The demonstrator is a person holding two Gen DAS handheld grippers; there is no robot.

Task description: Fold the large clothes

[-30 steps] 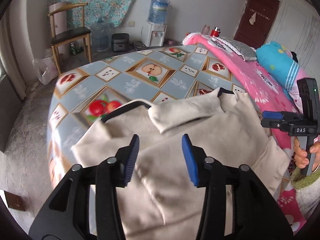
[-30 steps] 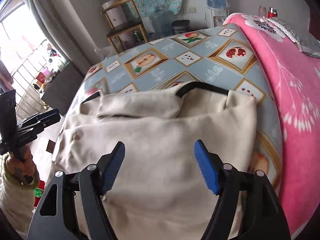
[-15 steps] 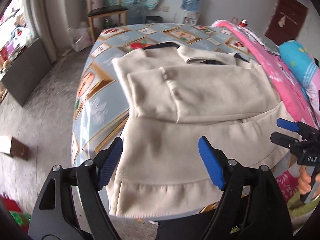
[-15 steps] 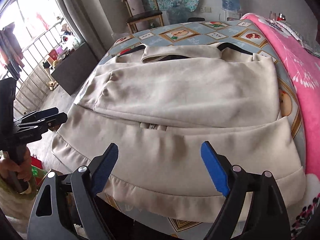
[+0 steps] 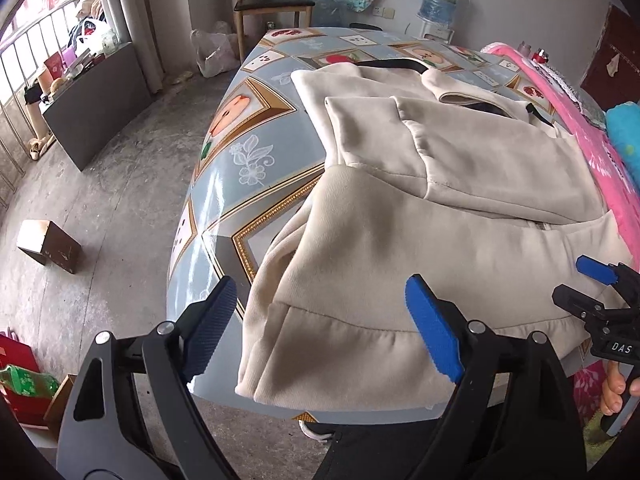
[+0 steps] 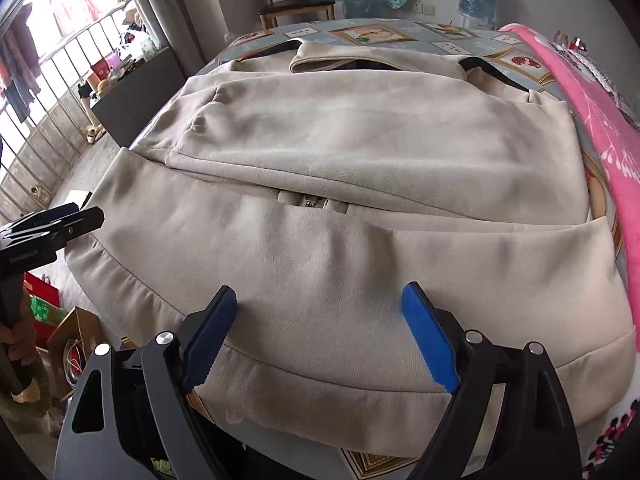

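A large beige zip jacket (image 5: 400, 240) lies flat on the patterned table (image 5: 248, 184), sleeves folded across its chest, hem hanging over the near edge. It fills the right wrist view (image 6: 340, 208). My left gripper (image 5: 320, 328) is open and empty, hovering just above the hem's left corner. My right gripper (image 6: 320, 336) is open and empty above the middle of the hem. The right gripper also shows at the right edge of the left wrist view (image 5: 592, 284), and the left gripper at the left edge of the right wrist view (image 6: 60, 224).
A pink blanket (image 6: 600, 128) lies along the table's right side. A dark low cabinet (image 5: 96, 96) and a small wooden box (image 5: 48, 244) stand on the concrete floor at left. A wooden chair (image 5: 272, 4) and a water dispenser (image 5: 440, 0) stand beyond the table.
Both grippers have pulled back from over the jacket's chest to its near hem and opened wider. The jacket now shows whole, hem over the table edge.
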